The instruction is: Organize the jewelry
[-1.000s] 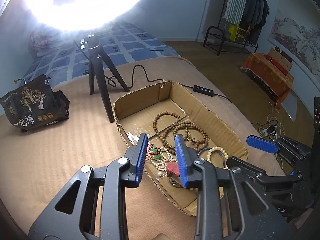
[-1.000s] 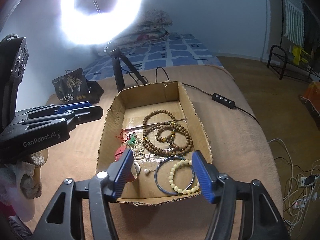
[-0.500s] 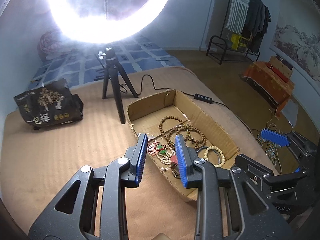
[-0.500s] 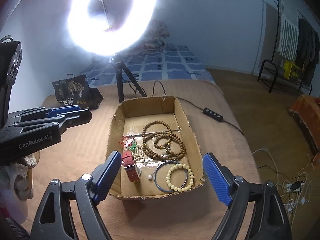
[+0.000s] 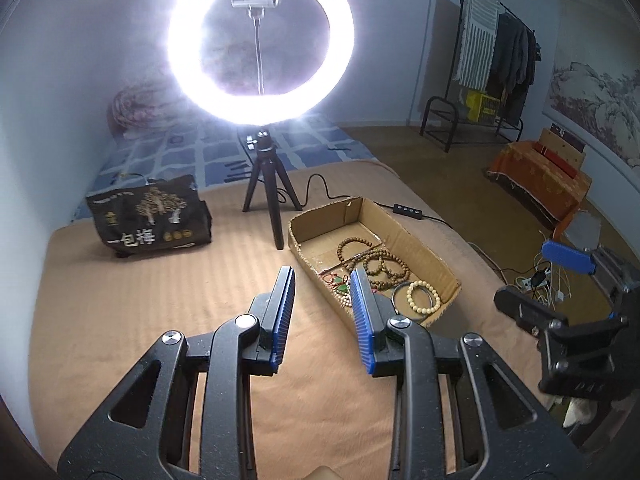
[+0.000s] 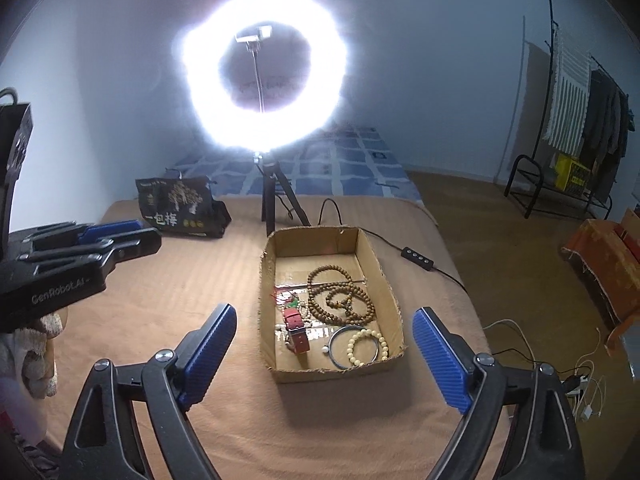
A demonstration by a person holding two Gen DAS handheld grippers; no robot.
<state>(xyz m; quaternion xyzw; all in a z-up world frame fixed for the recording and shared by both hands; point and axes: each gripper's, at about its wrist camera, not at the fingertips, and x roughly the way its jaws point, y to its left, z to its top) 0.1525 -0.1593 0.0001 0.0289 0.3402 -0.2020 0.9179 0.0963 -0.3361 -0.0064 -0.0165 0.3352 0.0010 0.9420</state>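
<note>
Plainly, both of my grippers hang over the tan bed with nothing in them, and the cardboard box of jewelry lies ahead of each.

Starting at the left: my left gripper has its jaws narrowly parted and empty. From it, the box sits at about one o'clock, its long axis running from ten toward four across that view, so I meet its left long wall at a slant.

Moving right, my right gripper is released; its jaws have just been opening wide, with nothing between them. The box lies dead ahead at twelve o'clock, long axis pointing straight away from me. Inside, left to right: the red watch strap near the left wall, the wooden bead strands in the middle, the cream bead bracelet inside a dark bangle at the near right corner.

My judgement: the right gripper is squarer to the box and better placed for the next pick.
</note>
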